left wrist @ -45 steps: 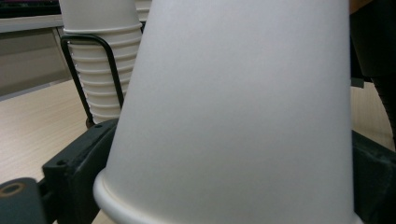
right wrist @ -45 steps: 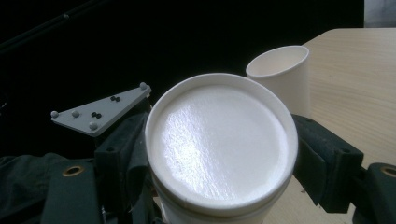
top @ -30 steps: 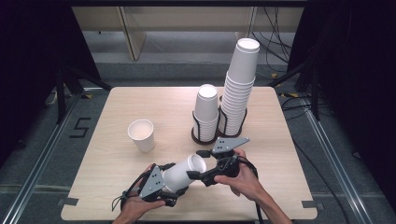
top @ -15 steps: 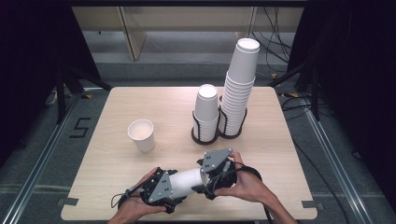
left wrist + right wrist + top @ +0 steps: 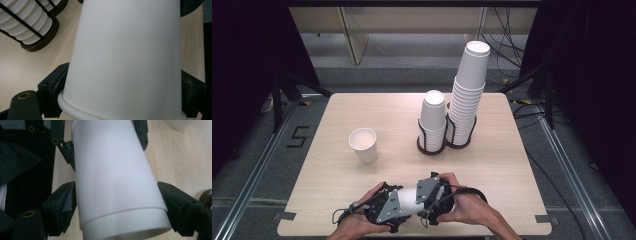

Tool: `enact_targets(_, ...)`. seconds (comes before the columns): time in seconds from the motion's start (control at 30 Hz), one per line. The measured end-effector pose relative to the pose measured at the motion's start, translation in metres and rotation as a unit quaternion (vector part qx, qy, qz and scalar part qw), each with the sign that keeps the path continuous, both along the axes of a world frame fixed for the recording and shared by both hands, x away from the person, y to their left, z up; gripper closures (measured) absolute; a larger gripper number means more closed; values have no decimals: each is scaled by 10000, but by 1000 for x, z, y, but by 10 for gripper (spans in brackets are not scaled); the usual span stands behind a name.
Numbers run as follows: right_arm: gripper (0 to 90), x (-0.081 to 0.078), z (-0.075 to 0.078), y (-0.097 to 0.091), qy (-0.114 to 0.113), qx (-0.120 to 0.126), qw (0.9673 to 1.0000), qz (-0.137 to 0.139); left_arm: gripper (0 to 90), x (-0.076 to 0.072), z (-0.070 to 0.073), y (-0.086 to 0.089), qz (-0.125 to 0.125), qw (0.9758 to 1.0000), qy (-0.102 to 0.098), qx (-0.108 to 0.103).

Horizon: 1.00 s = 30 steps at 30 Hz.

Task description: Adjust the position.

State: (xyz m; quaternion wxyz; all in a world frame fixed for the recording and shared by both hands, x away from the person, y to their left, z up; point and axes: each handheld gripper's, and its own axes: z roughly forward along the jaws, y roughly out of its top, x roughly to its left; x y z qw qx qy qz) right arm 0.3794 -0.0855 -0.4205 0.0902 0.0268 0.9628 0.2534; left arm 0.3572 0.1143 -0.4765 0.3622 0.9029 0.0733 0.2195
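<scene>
Cup (image 5: 408, 199): lies level between both claws, near the tabletop (image 5: 512, 165) front edge. Left claw (image 5: 399, 206) grips its rim end; right claw (image 5: 428, 196) closes around its base end.

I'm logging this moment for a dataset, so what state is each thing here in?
held cup: on its side, gripped at both ends.
left gripper: shut on the held cup's rim end.
right gripper: jaws against its base end.
loose cup: upright, empty.
short stack: upside down in holder.
tall stack: upside down in holder.
</scene>
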Motion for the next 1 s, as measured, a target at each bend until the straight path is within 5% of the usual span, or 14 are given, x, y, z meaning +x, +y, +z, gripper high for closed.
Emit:
enact_targets(0.1,224,2,-4,1,-340,-144,9990,242,144,0,-1,1,-73,10000,-41,-48)
enact_targets(0.17,234,2,-4,0,-334,-163,9989,274,124,1,-3,4,-114,9997,30,-203)
enact_targets(0.23,240,1,-1,-4,-143,-142,9996,210,103,2,-7,7,-172,9982,71,-572)
enact_targets(0.33,252,9,2,-8,-145,265,9972,678,78,5,-8,16,-316,9928,171,-1145)
enact_targets(0.43,252,15,5,-17,151,711,9946,740,73,6,-5,20,-384,9843,257,-1704)
enact_targets(0.57,253,21,8,-28,461,1139,9899,710,71,6,-2,23,-467,9776,265,-2035)
enact_targets(0.67,253,24,8,-31,438,1181,9891,768,73,6,-1,23,-531,9769,228,-2056)
enact_targets(0.8,255,26,6,-32,458,1120,9893,818,106,6,0,24,-615,9808,131,-1848)
enact_targets(0.83,255,26,6,-32,462,1122,9893,806,112,6,0,23,-634,9797,130,-1896)
enact_targets(1.0,247,25,6,-32,481,1056,9904,750,142,5,3,23,-682,9831,175,-1688)
